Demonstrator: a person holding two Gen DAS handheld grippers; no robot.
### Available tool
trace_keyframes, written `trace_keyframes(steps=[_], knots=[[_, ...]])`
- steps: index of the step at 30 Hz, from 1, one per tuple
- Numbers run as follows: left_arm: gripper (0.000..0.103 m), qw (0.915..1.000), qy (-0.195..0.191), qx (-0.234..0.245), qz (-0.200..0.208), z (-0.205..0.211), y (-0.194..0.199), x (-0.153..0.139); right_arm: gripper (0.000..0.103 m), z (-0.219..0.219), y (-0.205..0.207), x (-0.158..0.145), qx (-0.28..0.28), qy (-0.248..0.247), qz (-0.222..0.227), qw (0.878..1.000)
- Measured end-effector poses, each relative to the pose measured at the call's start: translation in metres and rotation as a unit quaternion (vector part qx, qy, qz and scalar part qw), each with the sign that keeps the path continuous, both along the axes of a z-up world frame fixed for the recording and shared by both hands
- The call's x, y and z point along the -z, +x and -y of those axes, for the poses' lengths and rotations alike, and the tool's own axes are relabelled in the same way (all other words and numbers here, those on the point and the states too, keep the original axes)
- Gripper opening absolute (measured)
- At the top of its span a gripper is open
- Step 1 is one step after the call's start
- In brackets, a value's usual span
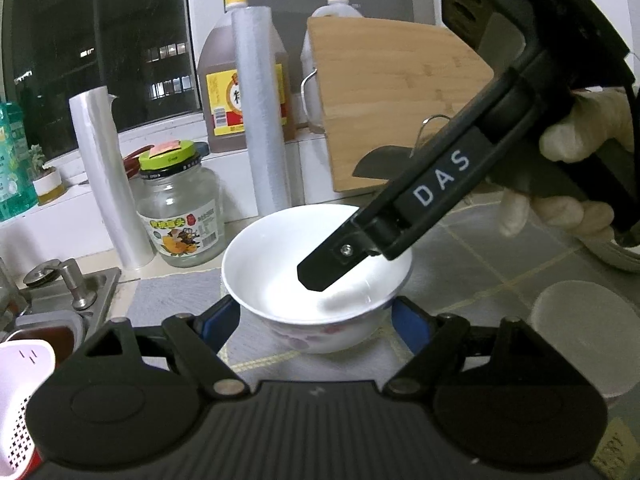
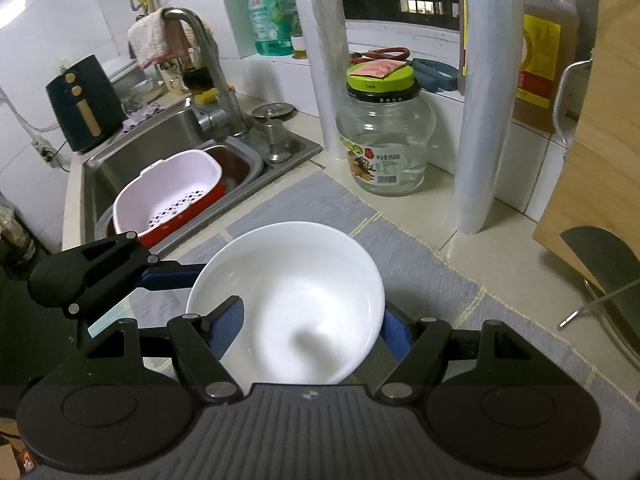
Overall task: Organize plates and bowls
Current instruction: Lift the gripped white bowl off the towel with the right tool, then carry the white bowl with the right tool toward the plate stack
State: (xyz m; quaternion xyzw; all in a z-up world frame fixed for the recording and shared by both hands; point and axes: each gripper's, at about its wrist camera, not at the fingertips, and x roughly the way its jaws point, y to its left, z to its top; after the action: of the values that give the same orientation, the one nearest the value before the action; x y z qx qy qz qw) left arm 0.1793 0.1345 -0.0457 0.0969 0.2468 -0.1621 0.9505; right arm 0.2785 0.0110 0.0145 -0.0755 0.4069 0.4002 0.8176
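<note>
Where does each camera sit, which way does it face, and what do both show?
Left wrist: on the left gripper, facing the window across the bowl between its jaws; the right gripper and gloved hand show upper right.
Right wrist: on the right gripper, tilted down at the bowl, sink behind; left gripper at left.
Shared: bowl, glass jar.

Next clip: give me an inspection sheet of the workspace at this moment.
Surface: tiled counter with grey mat.
Job's things: white bowl, upright, over the mat.
Clutter: glass jar, film rolls, cutting board, cleaver, oil jugs.
Grippers: left gripper shut on the bowl; right gripper at its rim, grip unclear.
Cables: cord by the air fryer.
Surroundings: sink with colander, faucet, dark window.
</note>
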Motion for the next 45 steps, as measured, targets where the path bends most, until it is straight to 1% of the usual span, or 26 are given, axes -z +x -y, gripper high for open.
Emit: trace_keyframes(steps=[14, 29, 38, 45], knots=[[0.083, 1.0000, 0.001, -0.002, -0.003, 0.034, -0.042, -0.012, 0.078, 0.043, -0.049, -0.014, -0.018, 0.010, 0.016, 1.000], [0.083, 1.0000, 0.001, 0.008, 0.000, 0.078, -0.082, -0.020, 0.078, 0.091, -0.091, -0.023, -0.020, 0.014, 0.029, 0.999], [0.083, 0.9999, -0.007, 0.011, -0.007, 0.103, -0.098, -0.016, 0.078, 0.117, -0.109, -0.020, -0.017, 0.008, 0.026, 0.999], [0.083, 0.9996, -0.014, 0.017, -0.019, 0.118, -0.105, -0.009, 0.078, 0.131, -0.117, -0.012, -0.013, -0.003, 0.015, 1.000]])
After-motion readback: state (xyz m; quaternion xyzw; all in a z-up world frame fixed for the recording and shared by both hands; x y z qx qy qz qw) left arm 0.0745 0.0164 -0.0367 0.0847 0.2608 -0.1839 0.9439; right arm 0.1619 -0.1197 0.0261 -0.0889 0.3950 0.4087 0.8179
